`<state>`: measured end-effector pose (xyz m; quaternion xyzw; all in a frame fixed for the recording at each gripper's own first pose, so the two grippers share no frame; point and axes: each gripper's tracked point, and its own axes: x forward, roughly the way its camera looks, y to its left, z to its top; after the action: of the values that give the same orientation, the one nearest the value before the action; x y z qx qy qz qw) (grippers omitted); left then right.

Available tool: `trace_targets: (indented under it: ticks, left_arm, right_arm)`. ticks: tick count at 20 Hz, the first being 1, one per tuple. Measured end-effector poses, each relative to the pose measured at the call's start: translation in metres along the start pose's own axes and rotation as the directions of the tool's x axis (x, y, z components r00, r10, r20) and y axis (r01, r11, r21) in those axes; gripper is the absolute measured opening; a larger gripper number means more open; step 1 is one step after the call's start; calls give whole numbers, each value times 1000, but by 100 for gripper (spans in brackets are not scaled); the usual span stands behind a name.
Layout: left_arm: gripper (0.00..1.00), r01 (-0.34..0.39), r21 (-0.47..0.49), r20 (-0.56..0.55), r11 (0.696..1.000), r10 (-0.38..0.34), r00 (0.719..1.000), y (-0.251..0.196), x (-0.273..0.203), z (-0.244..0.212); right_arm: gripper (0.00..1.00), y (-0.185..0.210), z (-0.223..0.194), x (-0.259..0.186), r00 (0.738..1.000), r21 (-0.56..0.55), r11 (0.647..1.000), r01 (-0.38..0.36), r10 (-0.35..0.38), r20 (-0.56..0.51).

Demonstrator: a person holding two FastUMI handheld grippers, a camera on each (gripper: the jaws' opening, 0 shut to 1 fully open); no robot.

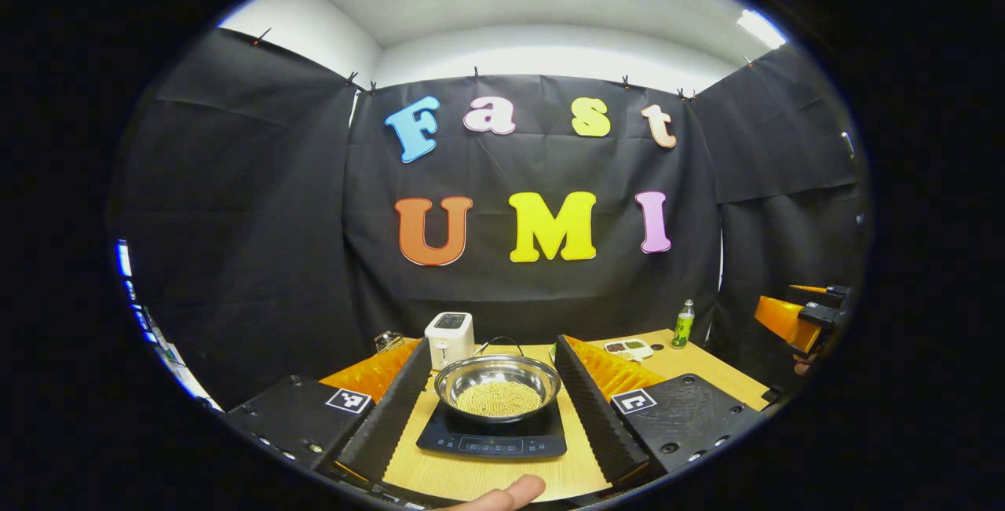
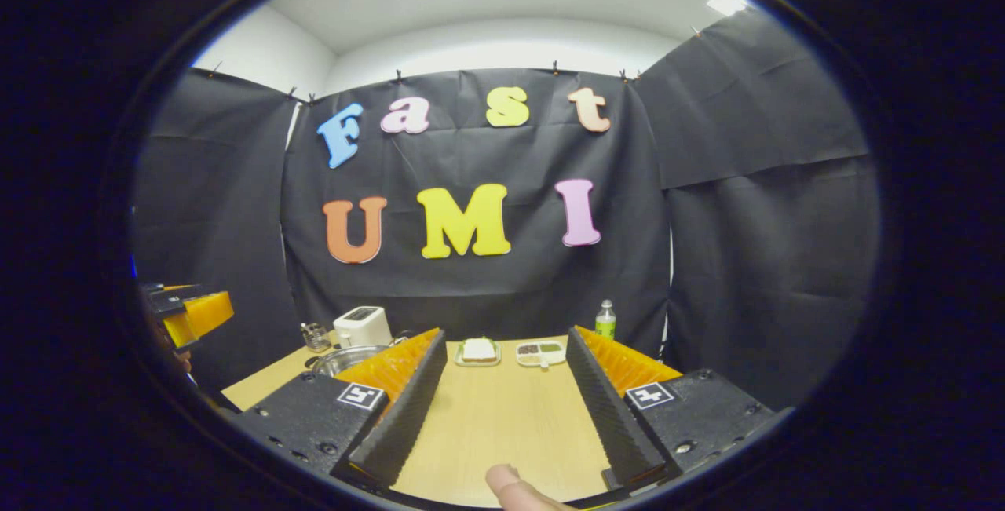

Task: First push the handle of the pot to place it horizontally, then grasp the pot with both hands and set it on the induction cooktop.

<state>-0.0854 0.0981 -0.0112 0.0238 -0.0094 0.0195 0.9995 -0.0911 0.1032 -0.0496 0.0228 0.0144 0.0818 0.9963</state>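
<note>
Sitting on induction cooktop, steel pot holding grains, framed between spread fingers of left gripper. Right gripper also gaping over bare table. Judging pot rigid, smooth, slippery; wire handle seemingly behind, gripping opposite rims safest.

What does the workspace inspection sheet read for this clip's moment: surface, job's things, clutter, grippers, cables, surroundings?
Surface: light wooden table.
Job's things: steel pot sits on the black induction cooktop, something yellowish inside; its thin handle arcs at the far rim.
Clutter: white toaster, green bottle, divided tray, dish of bread, glass item.
Grippers: left gripper open, pot between its fingers, untouched; right gripper open over bare table.
Cables: nothing seen.
Surroundings: black cloth walls, white ceiling with lights.
</note>
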Motion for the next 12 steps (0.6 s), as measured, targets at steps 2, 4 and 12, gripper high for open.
trace_targets:
  ticks: [2,4,12]
  left_arm:
    - [95,19,-25,12,1000,-18,1000,-12,-17,-5]
    - [95,46,-52,13,998,-46,999,-23,-30,-15]
    - [95,0,-75,8,997,1,1000,-9,-44,-29]
  right_arm:
    - [100,-2,-5,-15,1000,-24,1000,5,-4,8]
    - [98,4,-10,-29,1000,-26,1000,-8,9,14]
    - [97,2,-7,-52,998,8,999,-38,37,54]
